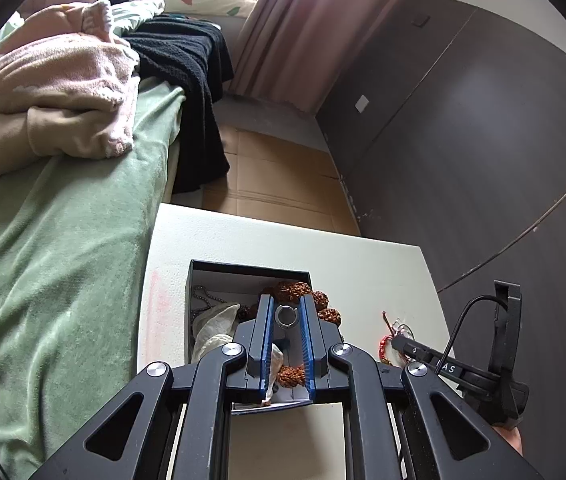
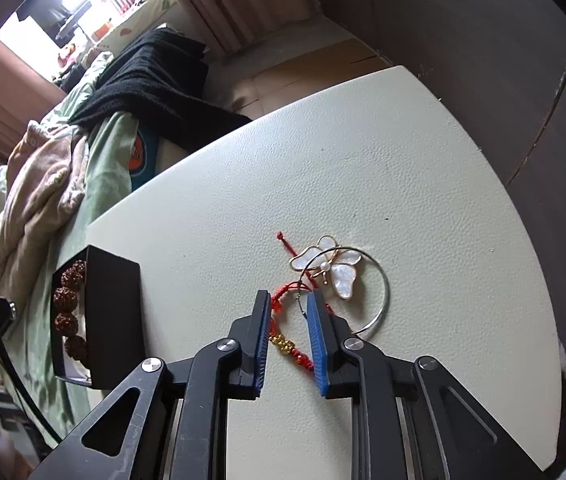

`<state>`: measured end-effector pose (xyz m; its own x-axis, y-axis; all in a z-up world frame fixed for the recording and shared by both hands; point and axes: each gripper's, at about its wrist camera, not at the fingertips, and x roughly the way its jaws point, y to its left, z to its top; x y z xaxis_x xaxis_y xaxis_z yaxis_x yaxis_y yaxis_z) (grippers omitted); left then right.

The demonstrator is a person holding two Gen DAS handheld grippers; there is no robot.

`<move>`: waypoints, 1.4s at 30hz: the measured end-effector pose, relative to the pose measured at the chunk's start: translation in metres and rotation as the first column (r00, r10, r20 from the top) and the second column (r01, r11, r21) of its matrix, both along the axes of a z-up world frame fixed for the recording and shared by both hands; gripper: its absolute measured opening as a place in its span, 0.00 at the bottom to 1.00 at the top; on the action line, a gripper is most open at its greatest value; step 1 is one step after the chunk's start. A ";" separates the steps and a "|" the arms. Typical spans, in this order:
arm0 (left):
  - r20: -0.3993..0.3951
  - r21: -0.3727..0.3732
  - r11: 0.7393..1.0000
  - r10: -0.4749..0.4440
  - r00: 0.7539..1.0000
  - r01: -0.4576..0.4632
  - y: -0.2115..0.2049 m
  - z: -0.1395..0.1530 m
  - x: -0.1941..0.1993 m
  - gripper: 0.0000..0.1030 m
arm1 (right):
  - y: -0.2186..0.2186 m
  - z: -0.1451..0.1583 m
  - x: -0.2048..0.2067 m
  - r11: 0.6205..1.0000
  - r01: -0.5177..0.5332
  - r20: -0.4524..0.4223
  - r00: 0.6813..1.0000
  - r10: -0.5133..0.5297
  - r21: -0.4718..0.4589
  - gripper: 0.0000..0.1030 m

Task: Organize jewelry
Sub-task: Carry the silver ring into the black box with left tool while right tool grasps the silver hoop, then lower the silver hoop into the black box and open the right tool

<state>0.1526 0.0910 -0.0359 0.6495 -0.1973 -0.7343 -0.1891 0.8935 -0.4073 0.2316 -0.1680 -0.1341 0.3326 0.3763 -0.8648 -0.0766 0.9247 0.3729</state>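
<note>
My left gripper [image 1: 287, 316] is shut on a small silver ring [image 1: 286, 315] and holds it over the black jewelry box [image 1: 243, 270]. The box holds brown seed beads [image 1: 295, 291], a silver chain [image 1: 205, 298] and a white pouch [image 1: 213, 326]. My right gripper [image 2: 289, 300] is open and low over the white table [image 2: 363, 160], its fingers on either side of a red cord bracelet [image 2: 283, 340] with gold beads. A pearl butterfly piece [image 2: 335, 266] on a thin silver hoop [image 2: 383, 304] lies just beyond. The box [image 2: 113, 316] also shows at the left of the right wrist view.
A bed with a green cover [image 1: 63, 240], pink blanket [image 1: 51, 80] and black knit cloth [image 1: 187, 60] runs along the table's left. A dark cabinet wall [image 1: 483, 140] stands to the right. The right gripper [image 1: 403, 344] shows by the bracelet in the left wrist view.
</note>
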 end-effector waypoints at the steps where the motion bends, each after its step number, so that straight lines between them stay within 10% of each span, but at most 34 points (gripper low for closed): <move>1: -0.001 -0.002 1.000 0.001 1.000 -0.001 0.000 -0.001 0.001 0.13 | 0.000 -0.001 0.000 1.000 -0.005 -0.001 1.000 0.005 -0.005 0.19; 14: -0.018 -0.008 1.000 0.000 1.000 0.000 -0.001 -0.007 0.011 0.13 | 0.008 -0.008 0.004 0.991 -0.027 -0.012 1.000 0.025 -0.132 0.05; 21: -0.061 -0.017 1.000 -0.021 0.998 0.020 -0.003 -0.013 0.014 0.16 | -0.012 0.010 -0.001 1.000 0.027 0.030 0.999 -0.027 -0.013 0.05; 25: -0.074 -0.051 0.999 0.004 0.997 -0.008 0.003 -0.015 0.008 0.59 | -0.015 0.037 -0.012 0.997 0.018 0.118 0.993 -0.027 0.076 0.05; 42: -0.011 -0.075 0.990 0.119 0.993 -0.120 0.052 0.014 -0.032 0.60 | 0.095 0.094 -0.056 0.894 -0.312 0.278 0.934 0.226 0.322 0.05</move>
